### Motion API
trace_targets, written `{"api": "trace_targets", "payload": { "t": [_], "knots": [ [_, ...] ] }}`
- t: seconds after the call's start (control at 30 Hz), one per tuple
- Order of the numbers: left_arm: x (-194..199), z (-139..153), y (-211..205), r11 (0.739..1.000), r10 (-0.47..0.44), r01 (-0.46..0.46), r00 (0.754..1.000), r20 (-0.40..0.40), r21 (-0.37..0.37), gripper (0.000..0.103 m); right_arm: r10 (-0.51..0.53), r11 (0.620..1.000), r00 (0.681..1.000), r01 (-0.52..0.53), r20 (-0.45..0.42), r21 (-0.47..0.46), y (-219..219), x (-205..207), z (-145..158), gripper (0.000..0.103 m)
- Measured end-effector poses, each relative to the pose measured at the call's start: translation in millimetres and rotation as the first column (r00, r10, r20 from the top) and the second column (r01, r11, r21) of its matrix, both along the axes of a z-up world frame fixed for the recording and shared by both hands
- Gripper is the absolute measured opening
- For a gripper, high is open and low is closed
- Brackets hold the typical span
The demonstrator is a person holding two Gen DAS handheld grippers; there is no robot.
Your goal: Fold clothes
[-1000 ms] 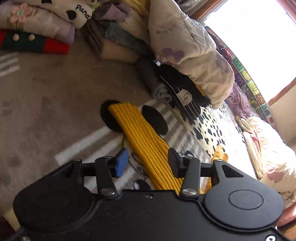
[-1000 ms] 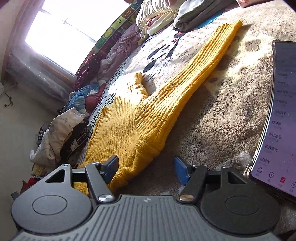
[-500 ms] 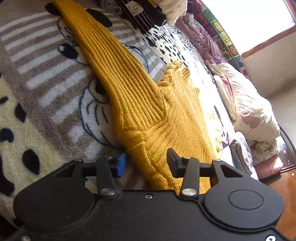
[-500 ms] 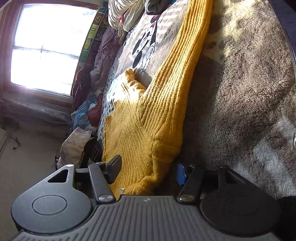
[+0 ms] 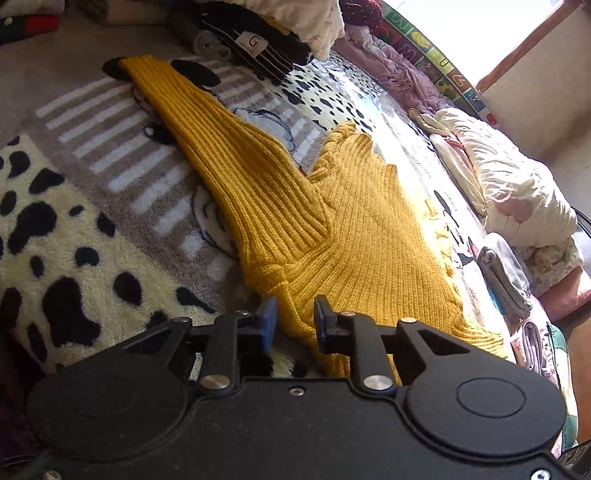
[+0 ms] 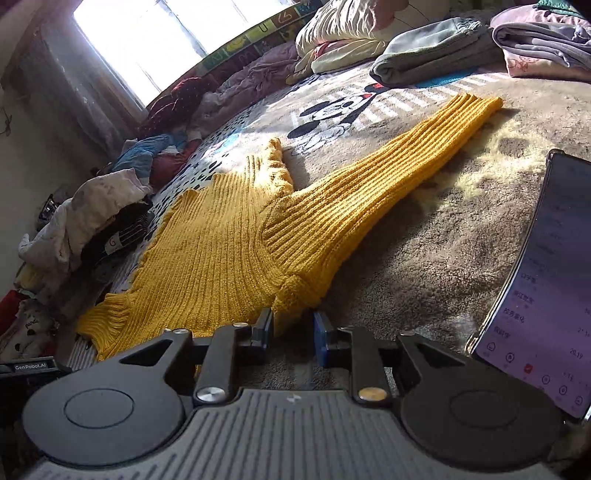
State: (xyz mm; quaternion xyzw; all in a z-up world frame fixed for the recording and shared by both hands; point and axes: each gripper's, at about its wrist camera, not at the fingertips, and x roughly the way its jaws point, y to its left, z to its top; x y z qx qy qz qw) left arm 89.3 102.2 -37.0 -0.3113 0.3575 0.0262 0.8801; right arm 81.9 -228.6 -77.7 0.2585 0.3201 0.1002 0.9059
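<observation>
A yellow ribbed knit sweater [image 5: 354, 221] lies flat on a patterned blanket [image 5: 74, 240], one sleeve [image 5: 207, 136] stretched toward the far left. My left gripper [image 5: 291, 323] has its jaws narrowed around the sweater's side edge near the armpit. In the right wrist view the same sweater [image 6: 221, 251] shows with its other sleeve [image 6: 406, 162] stretched to the far right. My right gripper [image 6: 293, 330] has its jaws narrowed around the sweater's edge at the other armpit.
Piles of folded and loose clothes [image 5: 251, 40] and bedding [image 5: 509, 184] line the bed's far side. A lit phone [image 6: 546, 288] stands at the right of the right wrist view. Folded grey and purple clothes [image 6: 436, 55] lie beyond the sleeve. A window [image 6: 147, 33] is behind.
Both grippers have come down to the sweater's armpit edges and their jaws have narrowed onto the knit. The views have tilted back up.
</observation>
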Motion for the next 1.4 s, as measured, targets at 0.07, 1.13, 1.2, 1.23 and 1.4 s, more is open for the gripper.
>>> {"api": "trace_targets", "payload": {
  "t": [0.07,1.13,1.2,1.23,1.4],
  "knots": [
    [5.9,7.4,-14.3,0.998,-0.063,0.062,0.997,0.048,0.020,0.019,0.039,0.997,0.996,-0.034,0.084,-0.062,9.4,-4.8,12.0,0.026],
    [212.8,4.1,-132.5,0.888,-0.408,0.392,0.913,0.018,0.239,0.022,0.188,0.981,0.975,-0.181,0.123,-0.066,24.6,40.2,-22.9,0.045],
    [227.5,-4.6,-159.3,0.856,-0.436,0.418,0.900,-0.009,0.303,0.017,0.183,0.983,0.975,-0.182,0.125,-0.017,20.2,38.1,-27.6,0.045],
    [236.0,-8.6,-169.6,0.846,-0.446,0.428,0.895,-0.018,0.319,0.015,0.178,0.984,0.976,-0.180,0.124,0.009,17.2,37.2,-29.6,0.046],
    [281.1,-18.7,-205.5,0.812,-0.443,0.429,0.895,-0.060,0.396,0.014,0.171,0.983,0.977,-0.178,0.127,0.045,13.6,33.4,-32.9,0.046]
  ]
}}
